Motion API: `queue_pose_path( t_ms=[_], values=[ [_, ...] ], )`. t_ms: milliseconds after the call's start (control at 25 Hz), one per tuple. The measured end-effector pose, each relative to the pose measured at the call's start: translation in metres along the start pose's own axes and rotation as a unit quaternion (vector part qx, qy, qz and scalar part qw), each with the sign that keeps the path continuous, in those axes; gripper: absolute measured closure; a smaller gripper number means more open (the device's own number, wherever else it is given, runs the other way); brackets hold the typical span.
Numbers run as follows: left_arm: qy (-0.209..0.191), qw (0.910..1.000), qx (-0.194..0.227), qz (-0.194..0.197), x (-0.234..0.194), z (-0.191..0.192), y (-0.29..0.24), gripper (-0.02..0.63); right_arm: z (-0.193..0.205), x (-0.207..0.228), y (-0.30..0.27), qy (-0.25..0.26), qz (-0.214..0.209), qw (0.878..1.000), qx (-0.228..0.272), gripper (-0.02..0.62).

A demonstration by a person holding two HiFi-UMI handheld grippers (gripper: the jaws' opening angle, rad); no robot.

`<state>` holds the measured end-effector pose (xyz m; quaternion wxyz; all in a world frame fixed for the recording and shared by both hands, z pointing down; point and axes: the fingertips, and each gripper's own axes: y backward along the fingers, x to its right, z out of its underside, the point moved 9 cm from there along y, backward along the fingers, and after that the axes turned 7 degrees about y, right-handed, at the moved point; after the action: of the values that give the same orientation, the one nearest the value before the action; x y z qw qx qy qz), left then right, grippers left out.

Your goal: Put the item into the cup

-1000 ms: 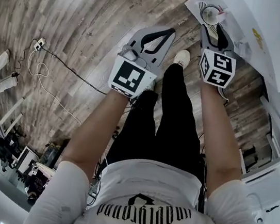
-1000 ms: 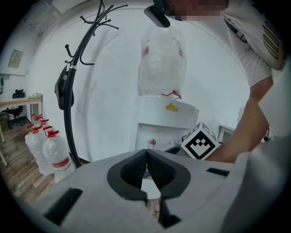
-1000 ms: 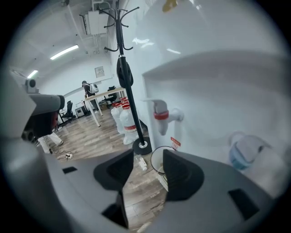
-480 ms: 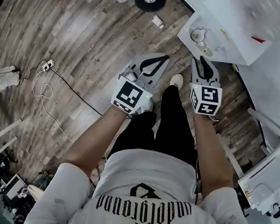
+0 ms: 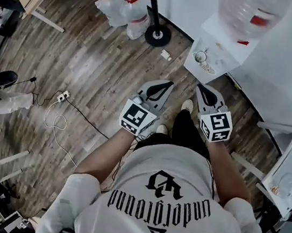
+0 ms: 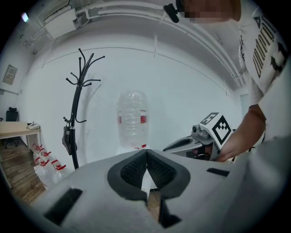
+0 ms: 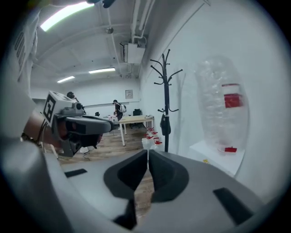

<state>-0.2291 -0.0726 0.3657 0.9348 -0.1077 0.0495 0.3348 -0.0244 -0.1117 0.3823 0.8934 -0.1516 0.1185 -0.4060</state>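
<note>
Landmark taken: the water dispenser (image 5: 225,43), with an inverted bottle (image 5: 251,9) on top. The cup (image 5: 200,56) is seen on the dispenser's front ledge. The item cannot be made out at this size. Both tools are held side by side, short of the dispenser and well apart from the cup. On the left gripper (image 5: 168,84) the jaws are pressed together, empty. On the right gripper (image 5: 201,87) the jaws have just been closing and are nearly touching, with nothing between them. A coat stand (image 5: 157,34) is noted left of the dispenser.
</note>
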Motion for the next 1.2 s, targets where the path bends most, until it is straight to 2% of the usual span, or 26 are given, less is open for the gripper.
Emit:
queue_pose_path(
  t_ms=[280,440,720,1000,1120,1200],
  values=[
    [-0.002,0.9995,0.029,0.006,0.037,-0.04,0.054,0.598,-0.041,-0.027,0.072,0.016,-0.015,0.999,0.049,0.589],
    [-0.017,0.999,0.04,0.011,0.05,-0.055,0.068,0.6,-0.059,-0.039,0.1,0.007,-0.021,0.997,0.074,0.591],
    [-0.024,0.9977,0.057,0.029,0.072,-0.068,0.082,0.6,-0.081,-0.048,0.132,0.022,-0.027,0.995,0.094,0.591],
    [-0.027,0.9972,0.069,0.0,0.099,-0.083,0.091,0.6,-0.086,-0.04,0.166,0.038,-0.049,0.992,0.114,0.591],
    [-0.005,0.9973,0.073,-0.006,0.124,-0.092,0.088,0.6,-0.084,-0.033,0.188,0.044,-0.06,0.99,0.119,0.591],
    [-0.005,0.997,0.077,-0.014,0.14,-0.095,0.085,0.6,-0.082,-0.027,0.202,0.047,-0.07,0.989,0.125,0.591]
  ],
)
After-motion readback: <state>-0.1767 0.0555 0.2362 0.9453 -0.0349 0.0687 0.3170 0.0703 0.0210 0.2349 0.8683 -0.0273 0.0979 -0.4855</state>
